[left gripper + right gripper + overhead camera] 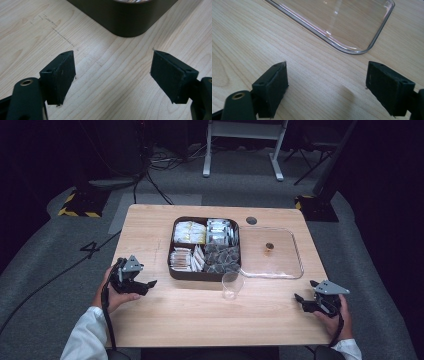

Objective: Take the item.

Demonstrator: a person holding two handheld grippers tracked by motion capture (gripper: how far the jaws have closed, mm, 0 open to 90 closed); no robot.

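Presumably a sachet is to be taken from the box [172, 270] at table centre for the glass [232, 285] at its 5 o'clock, so both grippers, left [145, 285] and right [299, 298], are held with jaws apart, empty, approach kept low.

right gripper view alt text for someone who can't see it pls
Two black gripper fingers stand wide apart, holding nothing, just above a light wooden table. Beyond them lies the rounded corner of a clear plastic lid, flat on the wood.

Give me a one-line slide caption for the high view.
Two open hand-held grippers, left and right, rest on a wooden table before a compartmented sachet box, clear lid and glass.
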